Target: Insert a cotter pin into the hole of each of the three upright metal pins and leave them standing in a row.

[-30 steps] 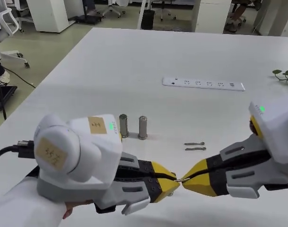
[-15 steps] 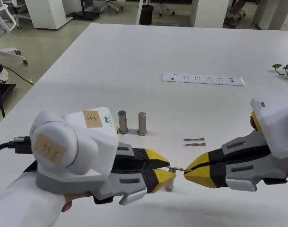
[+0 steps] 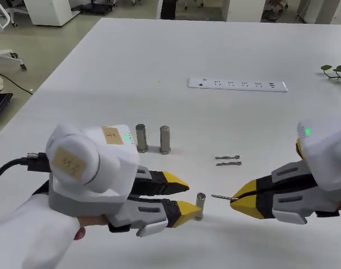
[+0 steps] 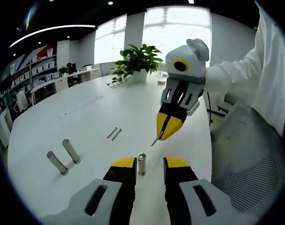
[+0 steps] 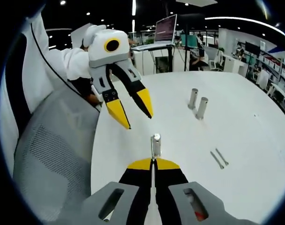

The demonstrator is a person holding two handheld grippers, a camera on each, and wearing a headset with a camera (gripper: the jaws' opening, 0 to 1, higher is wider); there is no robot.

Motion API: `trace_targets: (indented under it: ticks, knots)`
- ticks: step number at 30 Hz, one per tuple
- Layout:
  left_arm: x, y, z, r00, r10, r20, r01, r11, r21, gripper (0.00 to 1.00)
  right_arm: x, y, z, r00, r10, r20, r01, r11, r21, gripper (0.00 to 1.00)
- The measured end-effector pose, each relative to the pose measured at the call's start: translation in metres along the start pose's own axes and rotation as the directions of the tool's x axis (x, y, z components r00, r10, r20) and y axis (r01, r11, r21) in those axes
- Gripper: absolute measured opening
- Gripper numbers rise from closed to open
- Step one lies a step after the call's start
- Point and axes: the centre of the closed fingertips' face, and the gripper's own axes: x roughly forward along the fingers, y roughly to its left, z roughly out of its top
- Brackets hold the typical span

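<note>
Nearest in the head view, at 6 o'clock: left tool (image 3: 191,197), jaws spread wide and gripping nothing, yellow tips either side of the near metal pin (image 3: 200,204), upright on the white tabletop (image 3: 159,67). In the left gripper view, a gap between that pin and each tip.

At 3 o'clock of the near metal pin: right tool (image 3: 233,199), jaws pressed together on a cotter pin (image 3: 219,197). Held level, free end pointing to 9 o'clock at the top of the near metal pin, just short of it and not touching.

Farther off, at 1 o'clock of the near metal pin: two loose cotter pins (image 3: 228,160) lying flat, side by side. At 11 o'clock: two further metal pins (image 3: 141,138), upright and side by side, well apart from both tools.

Beyond, toward 12 o'clock: a white power strip (image 3: 237,85) flat on the tabletop. At 2 o'clock, by the far right edge: green plant leaves (image 3: 338,70).
</note>
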Motion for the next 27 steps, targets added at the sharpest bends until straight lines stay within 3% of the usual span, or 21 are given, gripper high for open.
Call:
trace_targets:
  ticks: [12,27]
  knots:
    - [0.015,0.012,-0.013,0.9985,0.003,-0.055,-0.004,1.000,-0.022,0.20,0.009,-0.005,-0.011,0.9996,-0.003,-0.027,0.002,1.000,-0.010,0.00]
    - [0.026,0.012,-0.011,0.9970,-0.037,-0.068,0.038,0.999,0.010,0.14,0.017,-0.009,-0.009,0.9998,0.015,-0.014,-0.015,1.000,0.004,0.00]
